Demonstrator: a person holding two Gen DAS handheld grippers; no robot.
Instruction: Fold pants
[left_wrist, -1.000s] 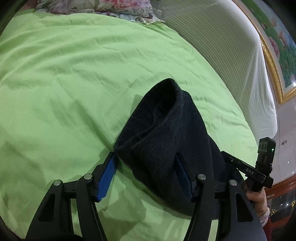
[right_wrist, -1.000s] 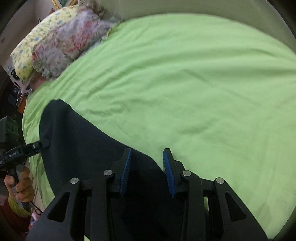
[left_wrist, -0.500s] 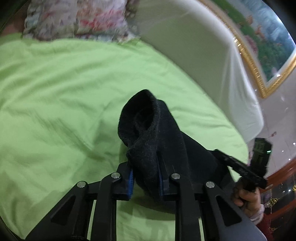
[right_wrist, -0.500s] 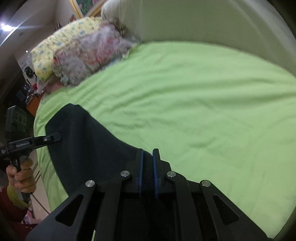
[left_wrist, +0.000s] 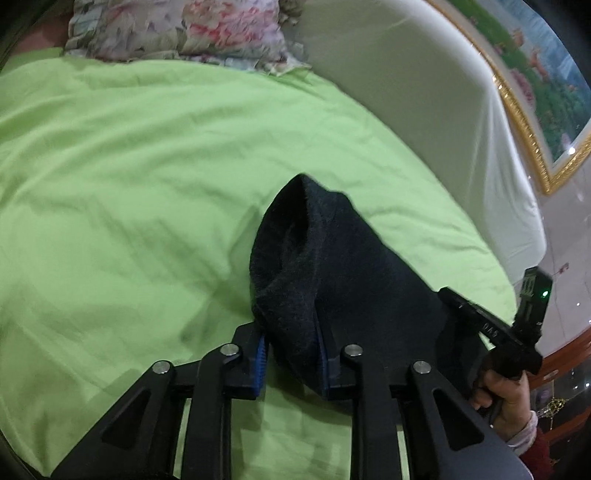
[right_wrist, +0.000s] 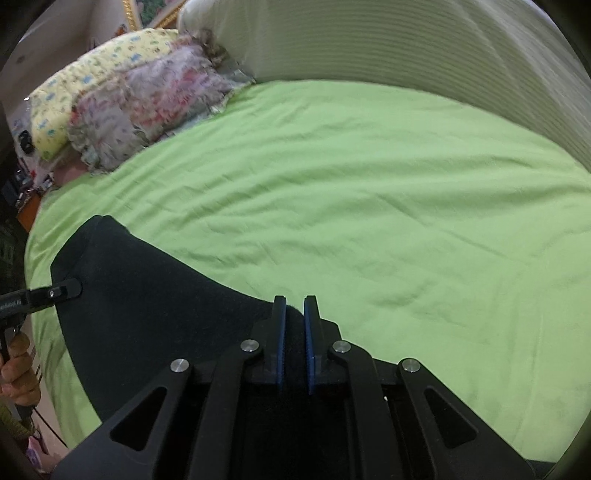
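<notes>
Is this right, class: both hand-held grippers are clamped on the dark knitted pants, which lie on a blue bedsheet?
One detail is wrong: the bedsheet is light green, not blue, as the right wrist view shows. The left hand-held gripper and right hand-held gripper are both clamped on the dark knitted pants.

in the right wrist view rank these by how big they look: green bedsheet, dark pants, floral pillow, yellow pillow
1. green bedsheet
2. dark pants, though nearness to the camera enlarges them
3. floral pillow
4. yellow pillow, partly hidden behind the floral one, so this last ranking is unsure
</notes>
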